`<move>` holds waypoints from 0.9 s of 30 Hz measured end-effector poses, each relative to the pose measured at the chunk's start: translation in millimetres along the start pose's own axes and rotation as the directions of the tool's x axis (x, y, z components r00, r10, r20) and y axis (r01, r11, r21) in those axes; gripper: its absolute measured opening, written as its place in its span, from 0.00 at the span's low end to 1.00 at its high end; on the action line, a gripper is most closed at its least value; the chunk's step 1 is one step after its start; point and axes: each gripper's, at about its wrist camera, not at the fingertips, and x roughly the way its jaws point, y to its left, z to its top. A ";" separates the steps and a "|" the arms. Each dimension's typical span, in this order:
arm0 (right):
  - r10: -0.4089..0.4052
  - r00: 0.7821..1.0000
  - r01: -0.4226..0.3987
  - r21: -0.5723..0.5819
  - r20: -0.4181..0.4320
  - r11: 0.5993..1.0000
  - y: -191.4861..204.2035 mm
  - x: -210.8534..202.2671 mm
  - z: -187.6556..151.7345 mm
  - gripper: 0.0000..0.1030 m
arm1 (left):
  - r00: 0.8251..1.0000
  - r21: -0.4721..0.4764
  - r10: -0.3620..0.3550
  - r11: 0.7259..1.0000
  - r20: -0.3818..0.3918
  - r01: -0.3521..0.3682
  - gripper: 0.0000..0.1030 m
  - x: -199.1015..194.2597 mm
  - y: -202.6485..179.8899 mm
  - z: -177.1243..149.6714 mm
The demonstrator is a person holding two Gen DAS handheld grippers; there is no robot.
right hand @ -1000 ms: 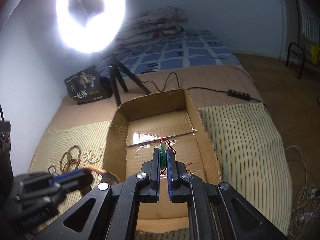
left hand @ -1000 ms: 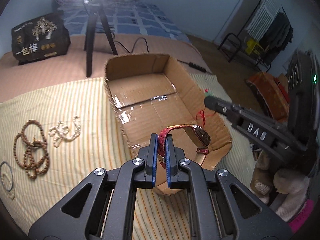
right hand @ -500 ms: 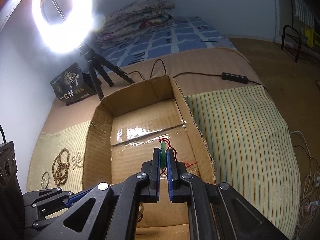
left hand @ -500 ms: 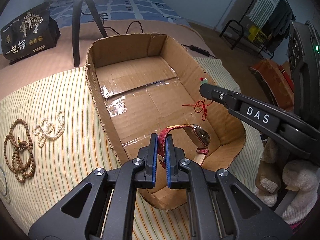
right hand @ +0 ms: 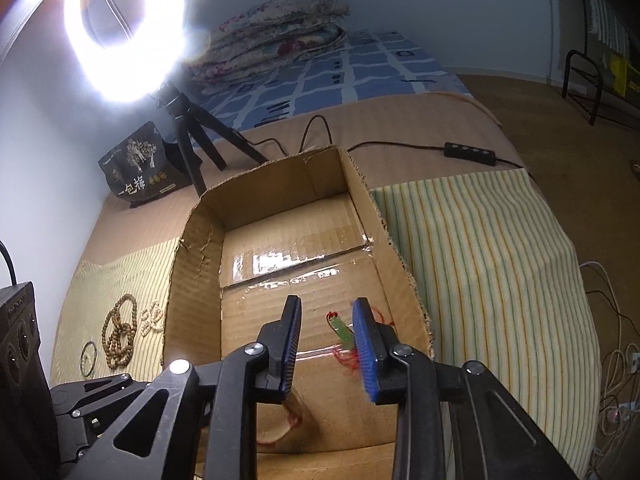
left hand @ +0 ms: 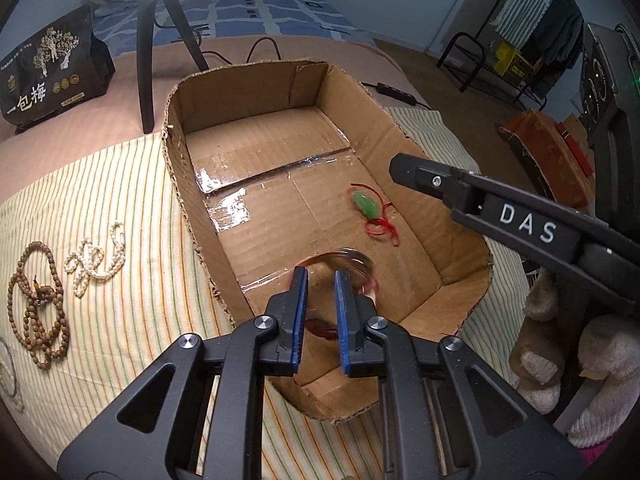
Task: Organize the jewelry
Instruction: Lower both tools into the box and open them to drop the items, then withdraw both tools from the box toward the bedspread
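A red-strapped watch, blurred with motion, is seen between and just ahead of the blue pads of the left gripper, above the near end of the cardboard box. The jaws of that gripper are opening and the pads are no longer pressed on the strap. A green pendant on a red cord is seen on the box floor, ahead and to the right of the left gripper; in the right wrist view it lies below the right gripper, whose jaws are opening with nothing gripped.

The far half of the box floor is left bare, crossed by a band of shiny tape. The box walls stand on all sides, the right wall close beside the pendant. Outside the left wall, brown wooden beads and a pale bead string lie on the striped cloth. Beyond the box stand a tripod and a black bag.

Both grippers are pointed steeply down into the box.
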 end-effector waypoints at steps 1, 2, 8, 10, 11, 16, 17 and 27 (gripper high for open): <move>-0.001 1.000 0.001 0.003 0.006 1.000 -0.3 -2.0 0.4 0.27 | 1.000 0.002 0.000 1.000 0.003 0.000 0.13 -2.1 0.5 0.1; -0.002 1.000 0.002 0.004 0.010 1.000 -0.3 -3.5 1.0 0.28 | 1.000 0.002 -0.003 1.000 0.005 0.002 0.15 -4.1 1.3 0.1; -0.007 0.999 0.007 -0.008 0.031 1.000 7.0 -13.8 3.2 0.34 | 1.000 0.006 0.003 1.000 0.025 -0.003 0.15 -21.1 6.8 -2.5; -0.012 0.999 0.013 -0.017 0.043 1.000 11.1 -18.8 3.0 0.40 | 0.999 0.012 0.007 1.000 0.035 -0.008 0.16 -29.1 8.9 -4.4; -0.014 0.999 0.015 -0.020 0.048 1.000 12.4 -20.5 3.1 0.43 | 0.999 0.015 0.010 1.000 0.040 -0.011 0.16 -32.0 9.7 -4.9; -0.018 0.996 0.021 -0.036 0.086 0.999 22.6 -36.5 2.8 0.60 | 0.995 0.022 0.023 0.999 0.098 -0.026 0.36 -60.7 23.4 -11.1; -0.021 0.995 0.025 -0.046 0.098 0.999 25.8 -40.5 2.3 0.64 | 0.993 0.021 0.021 0.999 0.116 -0.024 0.41 -67.2 27.0 -12.6; -0.005 0.990 0.023 -0.129 0.142 0.991 68.0 -53.6 -7.2 0.79 | 0.968 -0.044 0.084 0.996 0.238 -0.076 0.58 -125.6 94.2 -41.3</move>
